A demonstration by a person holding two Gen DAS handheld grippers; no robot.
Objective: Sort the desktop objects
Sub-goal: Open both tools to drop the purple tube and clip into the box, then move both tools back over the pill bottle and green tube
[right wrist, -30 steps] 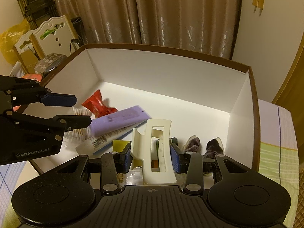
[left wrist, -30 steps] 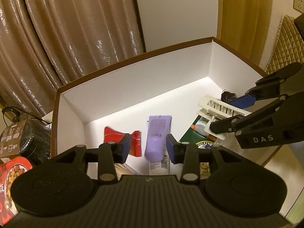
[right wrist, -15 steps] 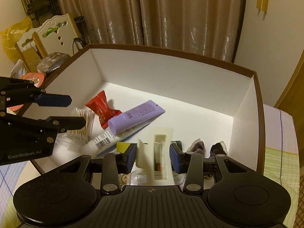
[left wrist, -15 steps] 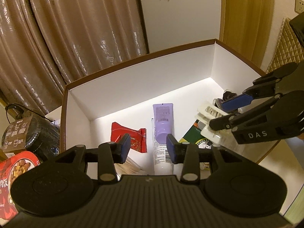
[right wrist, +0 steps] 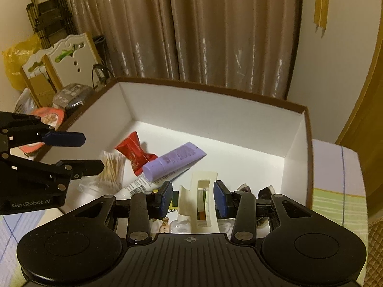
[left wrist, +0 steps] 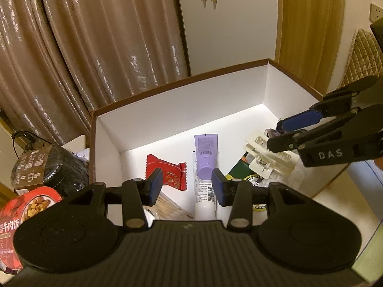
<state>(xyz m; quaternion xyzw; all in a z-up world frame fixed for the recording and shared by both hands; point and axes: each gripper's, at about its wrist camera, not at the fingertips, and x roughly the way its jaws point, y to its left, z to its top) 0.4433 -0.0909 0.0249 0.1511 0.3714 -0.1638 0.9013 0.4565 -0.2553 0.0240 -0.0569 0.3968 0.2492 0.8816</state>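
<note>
I see warm, dim yellowish room light. The white box floor [left wrist: 239, 124] glows brightest, almost blown out. The curtains [right wrist: 191, 28] show shiny streaks. Fisheye bending curves the edges, and the corners go dark.

In the left wrist view, the red meal tub [left wrist: 22, 217] at lower left is cut by the frame edge, its label only partly readable. The white tube [left wrist: 203, 198] runs under the purple tube [left wrist: 205, 155] and behind the camera housing. In the right wrist view, the cream hair claw [right wrist: 203, 201] hides the packets beneath it; the small items at its foot are too blurred to name.
</note>
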